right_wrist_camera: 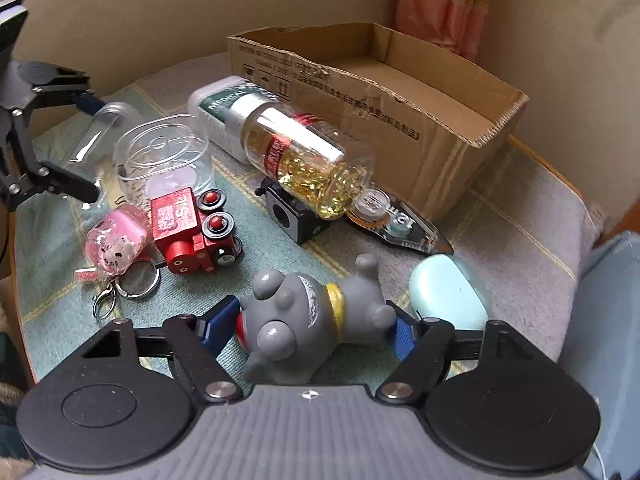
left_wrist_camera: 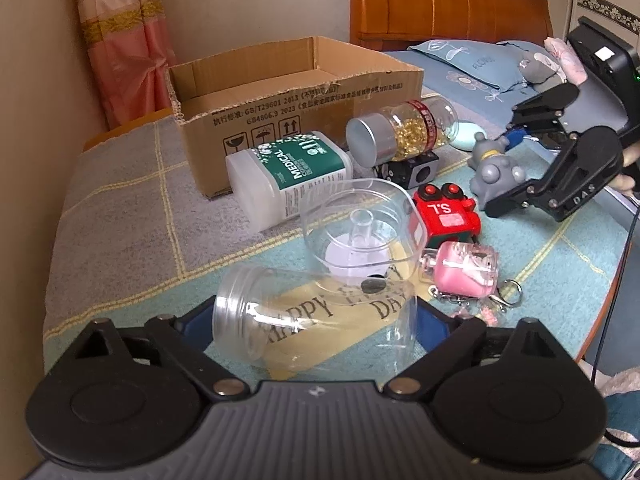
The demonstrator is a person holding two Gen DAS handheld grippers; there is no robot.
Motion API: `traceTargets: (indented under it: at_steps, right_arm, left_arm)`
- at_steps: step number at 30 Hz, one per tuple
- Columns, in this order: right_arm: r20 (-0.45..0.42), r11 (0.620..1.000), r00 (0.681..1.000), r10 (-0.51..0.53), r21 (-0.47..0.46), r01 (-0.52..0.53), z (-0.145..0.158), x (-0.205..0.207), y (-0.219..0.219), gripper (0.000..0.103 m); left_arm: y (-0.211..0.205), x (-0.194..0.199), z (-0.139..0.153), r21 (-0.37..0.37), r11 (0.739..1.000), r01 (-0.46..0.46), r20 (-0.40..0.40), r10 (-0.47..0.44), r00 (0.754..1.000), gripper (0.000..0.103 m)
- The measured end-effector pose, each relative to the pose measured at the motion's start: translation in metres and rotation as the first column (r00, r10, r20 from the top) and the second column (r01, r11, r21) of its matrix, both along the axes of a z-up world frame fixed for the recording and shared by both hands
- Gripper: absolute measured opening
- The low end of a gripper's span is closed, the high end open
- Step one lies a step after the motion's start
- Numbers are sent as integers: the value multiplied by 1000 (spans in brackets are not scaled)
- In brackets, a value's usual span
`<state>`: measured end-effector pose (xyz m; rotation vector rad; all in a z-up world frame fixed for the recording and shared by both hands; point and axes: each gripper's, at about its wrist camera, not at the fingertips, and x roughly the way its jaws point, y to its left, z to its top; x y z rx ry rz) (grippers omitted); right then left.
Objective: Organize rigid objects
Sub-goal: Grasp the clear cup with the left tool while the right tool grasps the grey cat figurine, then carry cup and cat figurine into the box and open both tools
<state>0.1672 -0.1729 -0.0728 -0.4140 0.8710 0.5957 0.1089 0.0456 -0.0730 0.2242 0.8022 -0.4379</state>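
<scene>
A clear plastic jar [left_wrist_camera: 312, 328] lies on its side on the checked cloth, and my left gripper [left_wrist_camera: 316, 316] has a blue pad against each of its ends. From the right wrist view the left gripper [right_wrist_camera: 86, 148] is at the far left, around the same clear jar [right_wrist_camera: 96, 132]. A grey rubber animal toy [right_wrist_camera: 304, 320] with a yellow collar sits between the blue pads of my right gripper [right_wrist_camera: 312, 328], which press on its head and foot. From the left wrist view the right gripper [left_wrist_camera: 504, 160] holds the grey toy [left_wrist_camera: 496, 168] at the right.
An open cardboard box [left_wrist_camera: 304, 120] stands at the back. In front of it lie a gold capsule bottle [left_wrist_camera: 404, 128], a white medical bottle [left_wrist_camera: 288, 176], a clear round container [left_wrist_camera: 360, 232], a red toy train [left_wrist_camera: 444, 212], a pink keychain [left_wrist_camera: 464, 272], a black cube [right_wrist_camera: 296, 216], a correction tape [right_wrist_camera: 400, 224] and a mint case [right_wrist_camera: 448, 292].
</scene>
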Motion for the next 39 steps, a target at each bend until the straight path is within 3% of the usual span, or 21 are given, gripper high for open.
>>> traceTargets:
  at_steps: [12,19,30,39]
  right_arm:
    - [20,999,1000,-13,33,13,33,-18,7,78]
    - [65,998,997,-31,59,27,61,-18,5,78]
    - [164,989,980,-111,113,93,108,18,10,78]
    - [169,980,973,-156,150,131,121,69,22,78]
  left_arm:
    - [-5,-5,26,47,999,-1,-8,2,1000,92]
    - [-8,8,60,41,999,-21,31,20,999,92]
    - [-24,70,112,63,997,-34,130,25,991,92]
    - [-34,145,128,70,996,-59,117,51,992,92]
